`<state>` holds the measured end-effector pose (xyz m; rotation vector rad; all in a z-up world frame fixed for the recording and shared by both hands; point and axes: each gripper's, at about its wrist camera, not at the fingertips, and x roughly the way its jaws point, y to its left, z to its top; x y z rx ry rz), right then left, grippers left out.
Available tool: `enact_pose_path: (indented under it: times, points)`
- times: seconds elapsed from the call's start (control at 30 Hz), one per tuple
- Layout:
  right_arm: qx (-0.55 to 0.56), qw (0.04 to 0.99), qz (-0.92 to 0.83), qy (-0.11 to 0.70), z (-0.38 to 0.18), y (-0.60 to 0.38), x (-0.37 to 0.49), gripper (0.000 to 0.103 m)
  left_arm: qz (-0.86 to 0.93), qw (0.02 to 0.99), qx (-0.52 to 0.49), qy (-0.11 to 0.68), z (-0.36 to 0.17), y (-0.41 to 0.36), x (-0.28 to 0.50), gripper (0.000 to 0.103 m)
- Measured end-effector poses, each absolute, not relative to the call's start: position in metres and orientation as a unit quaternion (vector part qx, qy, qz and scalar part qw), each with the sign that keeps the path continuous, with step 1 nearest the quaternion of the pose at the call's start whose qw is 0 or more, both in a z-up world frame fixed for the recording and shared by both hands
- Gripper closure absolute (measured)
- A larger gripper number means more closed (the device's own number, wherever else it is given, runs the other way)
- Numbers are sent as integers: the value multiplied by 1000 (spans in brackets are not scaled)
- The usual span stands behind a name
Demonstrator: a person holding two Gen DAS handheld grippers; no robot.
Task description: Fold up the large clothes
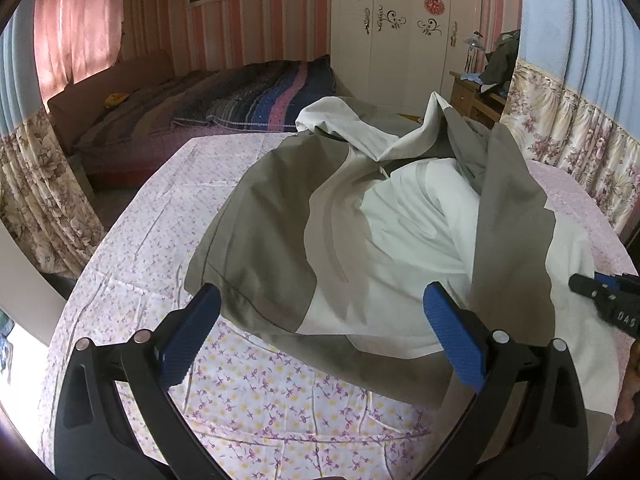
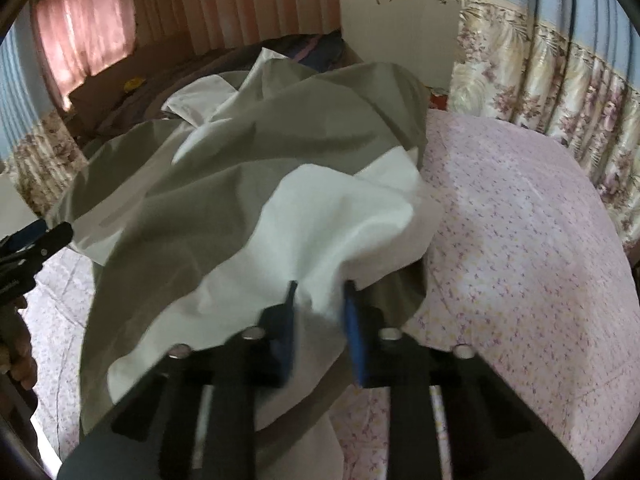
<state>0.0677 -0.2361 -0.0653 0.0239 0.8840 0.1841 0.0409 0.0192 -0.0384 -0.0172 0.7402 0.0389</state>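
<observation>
Jacket (image 1: 360, 216) lies rumpled on the floral sheet (image 1: 248, 392). Left gripper (image 1: 320, 320) gapes wide, holding nothing, near the hem. Right gripper (image 2: 318, 300) is nearly closed, pinching white cloth. Suggest: keep the right pinch firm, left takes the hem, pull both flat together.

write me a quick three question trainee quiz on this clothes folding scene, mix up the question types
1. True or false: the left gripper has its blue-padded fingers spread wide with no cloth pinched between them.
2. Multiple choice: what has the right gripper got hold of? A) the pink floral bedsheet B) the olive and white fabric garment C) nothing
3. Fill in: the garment lies rumpled on the ____ floral bedsheet.

Key: 1 true; 2 B, white cloth of the garment sits bunched between its narrowed fingers; 3 pink.
</observation>
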Motion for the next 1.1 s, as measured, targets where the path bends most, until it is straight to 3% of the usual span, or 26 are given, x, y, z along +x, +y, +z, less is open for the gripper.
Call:
enact_pose_path:
  times: [0.13,0.37,0.73,0.8,0.9,0.93,0.97,1.1]
  points:
    - [22,918,79,388,-44,-261,69,97,24,932,-7,362,-38,22,43,3]
    - [14,934,-59,351,-23,-380,98,100,34,931,-12,364,-38,28,45,3]
    - [6,906,-216,365,-48,-532,165,100,47,925,-13,377,-44,30,57,3]
    - [1,893,-202,402,-60,-541,179,100,49,924,-11,380,-47,31,59,3]
    - [7,894,-185,408,-62,-543,171,88,48,922,-2,384,-52,29,60,3]
    - [8,896,-189,402,-57,-538,160,43,47,922,2,385,-54,28,60,3]
    - [9,901,-195,388,-51,-534,145,10,46,920,3,389,-57,27,59,3]
    - [-5,923,-181,339,-31,-506,80,10,31,918,-2,395,-65,31,52,3]
